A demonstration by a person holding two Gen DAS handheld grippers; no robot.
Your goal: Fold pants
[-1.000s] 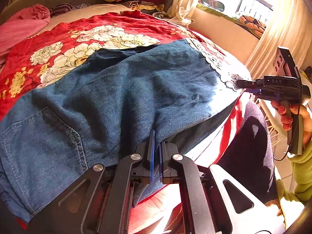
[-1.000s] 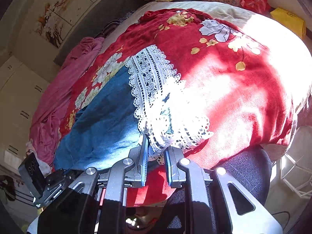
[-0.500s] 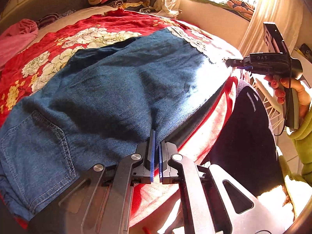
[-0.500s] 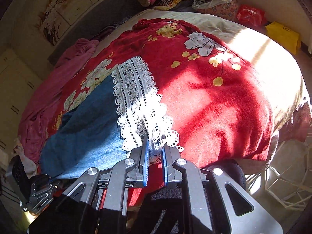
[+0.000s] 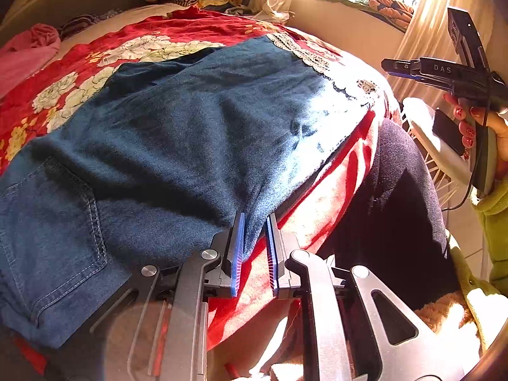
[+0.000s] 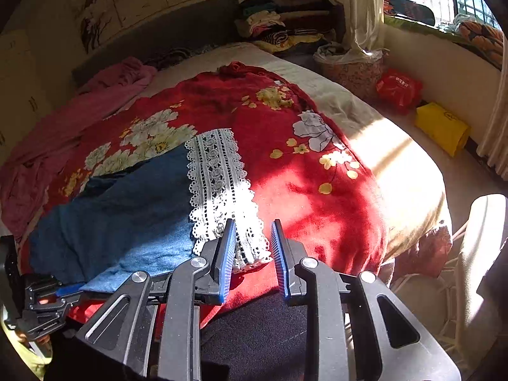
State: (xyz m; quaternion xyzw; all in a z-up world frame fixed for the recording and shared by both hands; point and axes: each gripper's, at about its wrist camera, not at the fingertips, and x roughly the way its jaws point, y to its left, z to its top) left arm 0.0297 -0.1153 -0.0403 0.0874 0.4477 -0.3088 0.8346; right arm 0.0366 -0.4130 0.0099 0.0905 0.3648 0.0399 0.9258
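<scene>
Blue denim pants (image 5: 177,133) with a white lace hem (image 6: 222,190) lie folded lengthwise on a red floral blanket (image 6: 285,120). A back pocket (image 5: 54,222) shows at the near left. My left gripper (image 5: 254,238) is open at the pants' near edge, with a tip of denim still between the jaws. My right gripper (image 6: 252,244) is open just in front of the lace hem, holding nothing. It also shows in the left wrist view (image 5: 412,70), lifted off the bed. The left gripper shows in the right wrist view (image 6: 47,298).
A pink garment (image 6: 79,117) lies at the bed's far left. Stacked folded clothes (image 6: 273,22) sit by the headboard. A red bag (image 6: 400,89) and a yellow bag (image 6: 441,127) lie on the floor right of the bed. A white wire stool (image 5: 435,139) stands by the bed.
Both grippers have opened and let go of the pants. The right gripper has pulled back and up from the lace hem. The pants now lie on the blanket.
</scene>
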